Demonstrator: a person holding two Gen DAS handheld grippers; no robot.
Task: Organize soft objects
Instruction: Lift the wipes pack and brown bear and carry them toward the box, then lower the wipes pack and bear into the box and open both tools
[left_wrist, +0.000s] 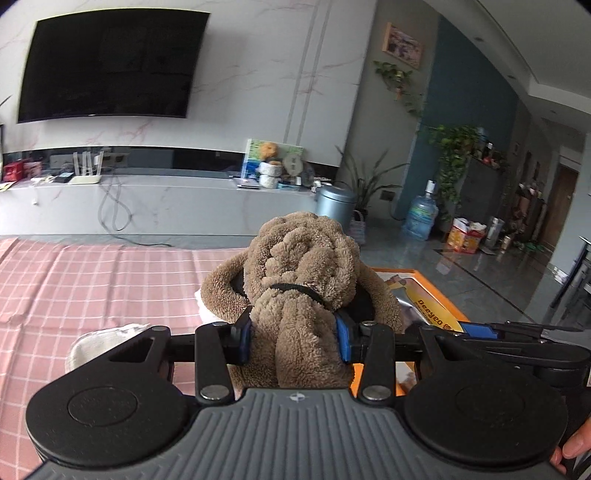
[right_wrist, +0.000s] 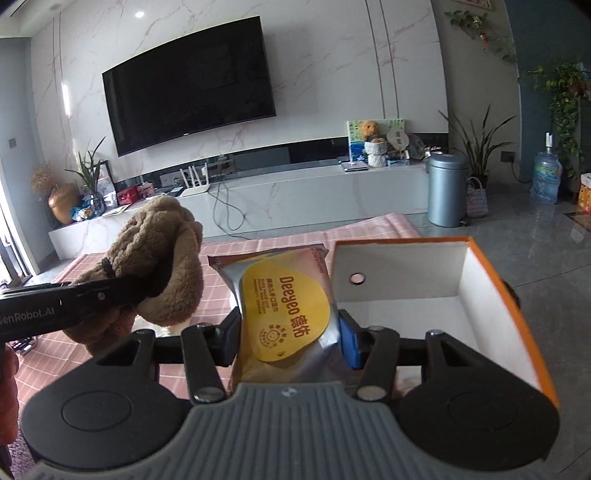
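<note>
Left tool (left_wrist: 293, 338) clamped on brown plush toy (left_wrist: 306, 280); right tool (right_wrist: 291, 334) pinching wipes pack (right_wrist: 284, 314), raised beside orange box (right_wrist: 480, 295) at right, presumably for stowing.

The brown plush toy (left_wrist: 303, 280) has curly fleece and a thin black band around its neck. It is held upright above the pink checked surface (left_wrist: 92, 280), clamped at the body. The wet-wipes pack (right_wrist: 286, 314), silver with a yellow "Deeyeo" label, is held on end beside the open orange box (right_wrist: 491, 280), whose interior is white.
</note>
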